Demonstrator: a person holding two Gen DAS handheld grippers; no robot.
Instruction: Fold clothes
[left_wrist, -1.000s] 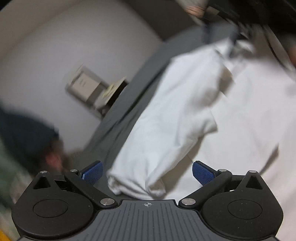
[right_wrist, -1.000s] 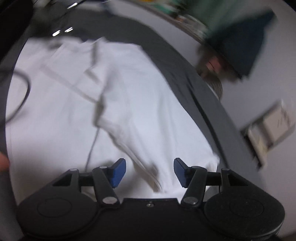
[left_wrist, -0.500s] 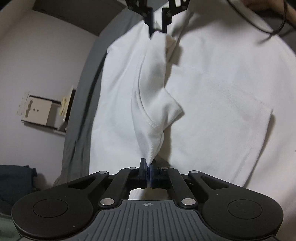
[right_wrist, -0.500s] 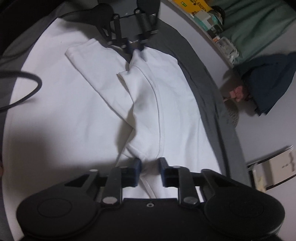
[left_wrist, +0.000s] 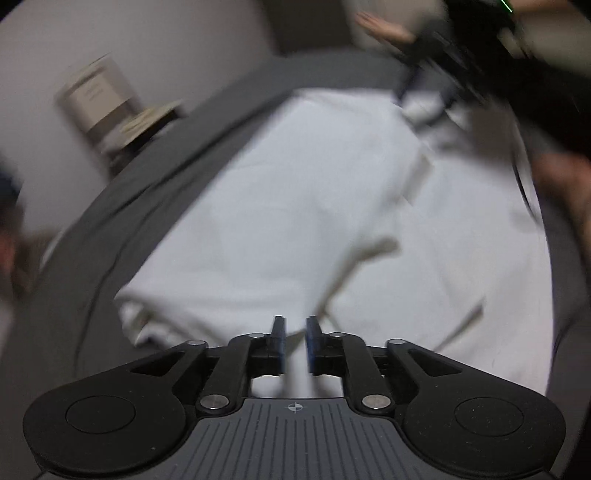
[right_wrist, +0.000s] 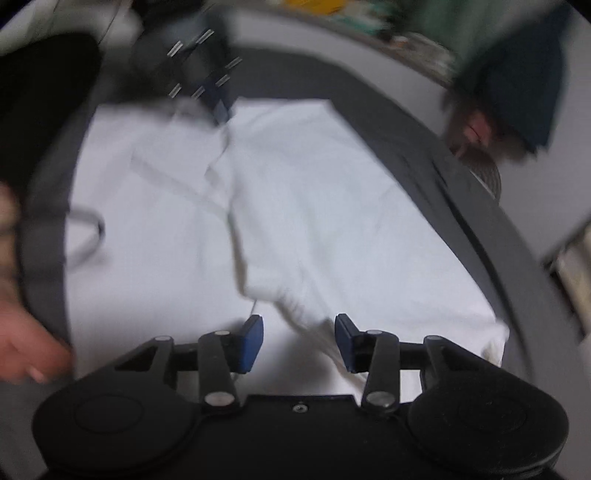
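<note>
Opening, jaws of left hand-held gripper (left_wrist: 294, 343) at a narrow gap, clear of the cloth pinched half a second earlier. Opening likewise, right hand-held gripper (right_wrist: 298, 341), blue pads (right_wrist: 252, 344) moderately apart, nothing pressed between them. White shirt (left_wrist: 314, 221), formerly raised in a ridge between both grippers, now lying released and folded over on dark grey surface (left_wrist: 122, 206). Both views motion-blurred.

Two wrist fisheyes, each behind its own fingers at frame bottom, angled down, close over a white garment (left_wrist: 295, 206) on a grey surface (left_wrist: 122, 206). Views face each other: left cam shows right gripper (left_wrist: 424, 96) upper right; right cam shows left gripper (right_wrist: 218, 99) upper left. Shared: garment, surface. Both blurred.
</note>
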